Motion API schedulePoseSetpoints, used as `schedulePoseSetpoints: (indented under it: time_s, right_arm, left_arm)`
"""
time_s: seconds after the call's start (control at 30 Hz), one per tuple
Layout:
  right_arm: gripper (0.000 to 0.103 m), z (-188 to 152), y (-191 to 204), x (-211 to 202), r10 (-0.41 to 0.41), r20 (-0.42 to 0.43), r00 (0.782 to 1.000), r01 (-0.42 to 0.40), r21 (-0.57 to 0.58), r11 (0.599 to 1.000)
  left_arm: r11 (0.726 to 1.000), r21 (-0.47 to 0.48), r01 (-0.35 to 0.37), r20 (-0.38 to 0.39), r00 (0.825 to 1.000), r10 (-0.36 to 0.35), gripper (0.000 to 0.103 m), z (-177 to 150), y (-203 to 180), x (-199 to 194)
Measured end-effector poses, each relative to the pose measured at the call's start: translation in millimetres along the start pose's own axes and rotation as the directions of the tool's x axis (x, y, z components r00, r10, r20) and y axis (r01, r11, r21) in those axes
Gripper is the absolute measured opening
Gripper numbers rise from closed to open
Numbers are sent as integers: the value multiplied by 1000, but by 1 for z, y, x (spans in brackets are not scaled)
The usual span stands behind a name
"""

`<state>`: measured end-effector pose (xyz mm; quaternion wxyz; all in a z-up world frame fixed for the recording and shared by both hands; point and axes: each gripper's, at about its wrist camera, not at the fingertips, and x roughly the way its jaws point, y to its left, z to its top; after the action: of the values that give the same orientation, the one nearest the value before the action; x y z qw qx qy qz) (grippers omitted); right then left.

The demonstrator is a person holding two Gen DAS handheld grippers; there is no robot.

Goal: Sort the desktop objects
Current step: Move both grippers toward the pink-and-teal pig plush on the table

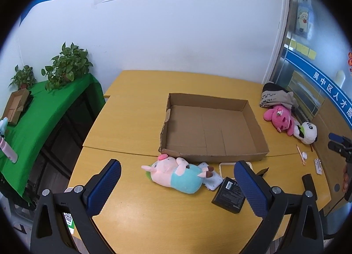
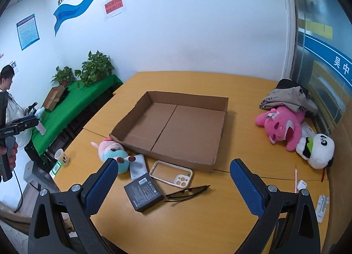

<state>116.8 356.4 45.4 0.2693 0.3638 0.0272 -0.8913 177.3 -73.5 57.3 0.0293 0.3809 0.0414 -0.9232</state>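
from my left wrist, my left gripper (image 1: 177, 184) hangs over the near edge of the tabletop (image 1: 136, 121), its jaws spread wide and holding nothing. between the blue pads lies a pink and teal plush pig (image 1: 176, 173), just in front of the empty cardboard tray (image 1: 211, 126) at the tabletop's middle. a black box (image 1: 228, 194) sits beside the pig.

from my right wrist, my right gripper (image 2: 173, 184) also has its jaws spread and empty. a phone case (image 2: 171, 173), the black box (image 2: 143, 194) and sunglasses (image 2: 187, 192) lie near the near edge. a pink plush (image 2: 281, 126) and a panda plush (image 2: 316, 150) rest by the right edge.
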Motion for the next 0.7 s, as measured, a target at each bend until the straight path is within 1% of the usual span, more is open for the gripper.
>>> schedulePoseSetpoints:
  time_s: [0.1,0.23,0.27,0.37,0.4,0.47,0.53,0.6,0.7]
  right_arm:
    - [103,8,7,12,-5,-25,1000,4,-6,1000]
    - [103,17,31,36,-5,-64,998,1,-59,998]
    - [103,20,34,43,8,-81,997,-12,-49,999]
    - [103,27,29,58,87,-100,991,-80,74,994]
    - [103,31,27,64,97,-104,990,-86,108,990]
    - [103,38,29,73,78,-118,990,-64,118,991]
    - [103,43,36,80,66,-125,990,-53,108,993]
    - [103,45,43,92,86,-152,985,-68,118,991]
    - [103,46,60,118,133,-218,967,-106,129,986]
  left_arm:
    - [1000,22,-1,-7,1000,1,102,1,1,8]
    - [999,14,37,-32,999,-36,102,9,9,26]
    - [999,12,39,-34,999,-39,102,12,12,30]
    - [998,-12,57,-33,998,-57,102,21,23,42]
    - [998,-21,63,-34,997,-63,102,24,27,48]
    - [997,-35,75,-38,996,-77,102,27,35,58]
    - [994,-62,86,-57,994,-89,102,30,45,73]
    - [990,-97,102,-96,989,-112,102,31,53,90]
    - [978,-153,143,-142,976,-165,102,28,66,112]
